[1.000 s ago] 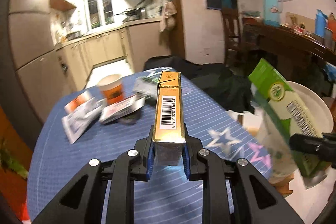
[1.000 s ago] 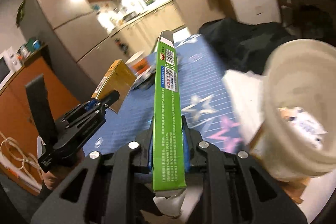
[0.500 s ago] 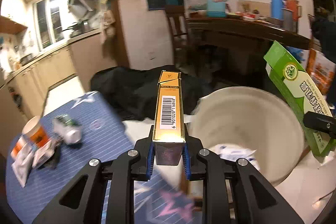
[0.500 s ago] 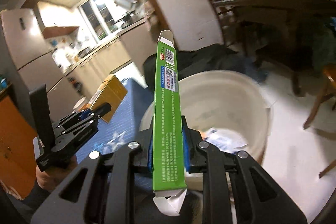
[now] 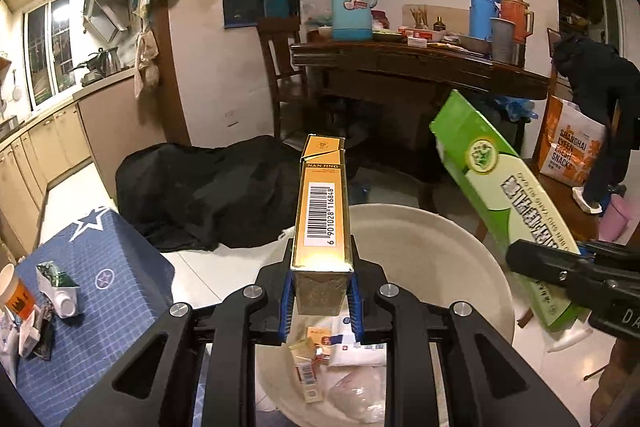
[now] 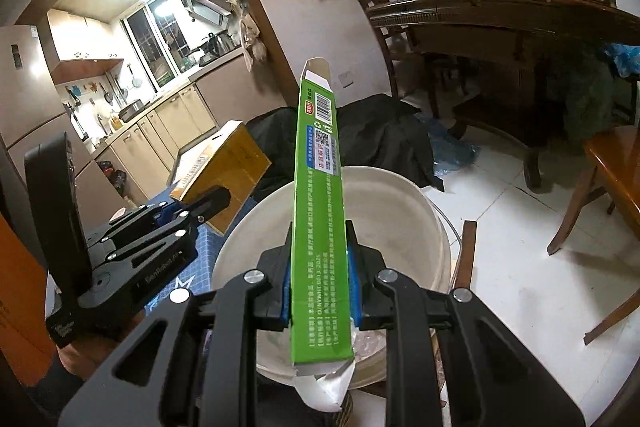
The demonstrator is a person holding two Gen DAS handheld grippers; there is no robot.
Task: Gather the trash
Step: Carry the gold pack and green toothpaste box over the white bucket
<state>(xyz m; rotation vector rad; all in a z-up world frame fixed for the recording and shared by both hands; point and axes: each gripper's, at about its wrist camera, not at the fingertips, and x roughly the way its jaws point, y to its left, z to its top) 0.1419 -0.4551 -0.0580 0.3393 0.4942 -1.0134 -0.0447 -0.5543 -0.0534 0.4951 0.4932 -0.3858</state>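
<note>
My left gripper [image 5: 320,291] is shut on a gold cigarette box [image 5: 322,211] and holds it upright above the cream bucket [image 5: 460,259], which has several wrappers and packets inside. My right gripper [image 6: 320,287] is shut on a long green carton [image 6: 320,227] over the same bucket [image 6: 400,211]. The green carton [image 5: 504,203] shows at the right of the left wrist view. The left gripper [image 6: 188,211] with the gold box [image 6: 224,171] shows at the left of the right wrist view.
A table with a blue starred cloth [image 5: 100,267] at the left holds a paper cup [image 5: 14,293], a crumpled carton [image 5: 56,287] and wrappers. A black bag [image 5: 208,195] lies on the floor. A dark wooden table [image 5: 420,63] with flasks and a wooden chair [image 6: 600,195] stand nearby.
Both grippers have swung right, away from the blue table, to above the bucket, each still holding its box. The bucket now fills the lower middle of both views.
</note>
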